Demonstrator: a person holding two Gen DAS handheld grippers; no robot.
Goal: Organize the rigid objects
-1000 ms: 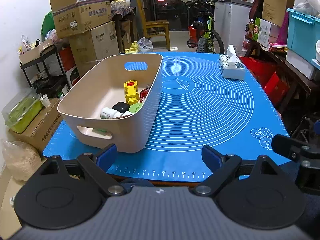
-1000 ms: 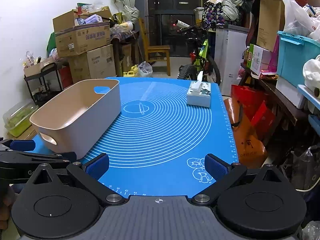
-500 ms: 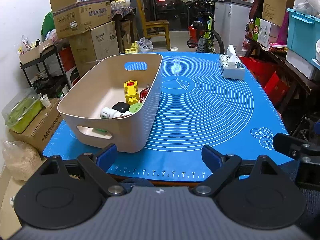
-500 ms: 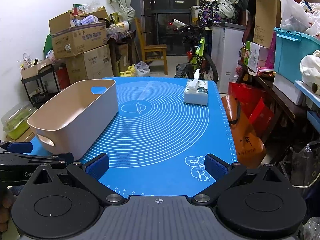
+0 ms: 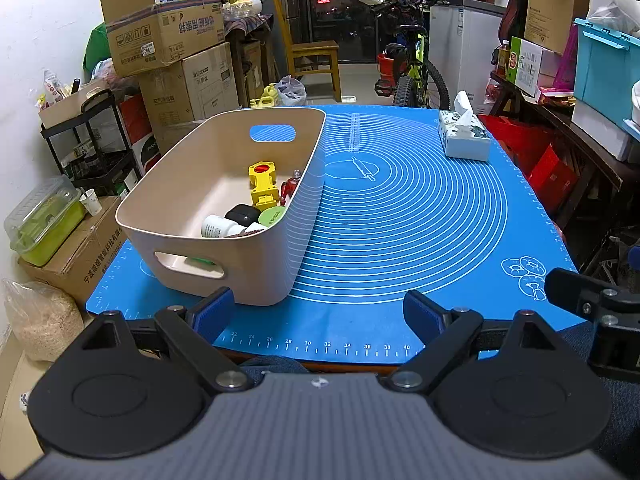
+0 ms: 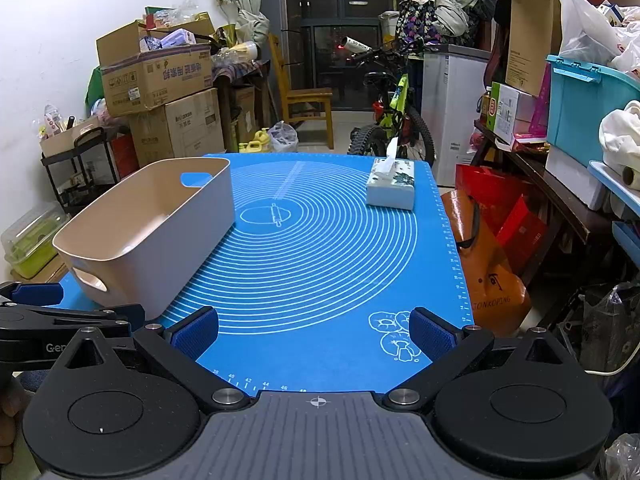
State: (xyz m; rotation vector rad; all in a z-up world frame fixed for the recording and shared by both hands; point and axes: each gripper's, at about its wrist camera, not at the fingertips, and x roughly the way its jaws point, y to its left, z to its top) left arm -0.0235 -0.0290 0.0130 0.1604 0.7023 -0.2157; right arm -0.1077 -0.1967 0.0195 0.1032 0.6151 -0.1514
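A beige plastic bin (image 5: 176, 184) (image 6: 192, 216) stands on the left of the blue mat (image 5: 400, 216) (image 6: 320, 240). Inside it lie a yellow toy block (image 5: 263, 182), a small red figure (image 5: 289, 189), a black case (image 5: 242, 213), a green lid (image 5: 273, 215) and a white bottle (image 5: 216, 227). My left gripper (image 5: 316, 314) hangs open over the mat's near edge, just in front of the bin, with nothing between its blue pads. My right gripper (image 6: 314, 334) is open too, empty, over the near right part of the mat.
A tissue box (image 5: 464, 136) (image 6: 391, 188) sits at the far right of the mat. Stacked cardboard boxes (image 5: 168, 48) stand left of the table, a bicycle (image 6: 394, 120) and a wooden chair (image 5: 310, 54) behind it, red bags (image 6: 516, 216) and shelves on the right.
The right wrist view has shifted slightly, so the table looks a little farther away. The left view and the bin's contents are unchanged.
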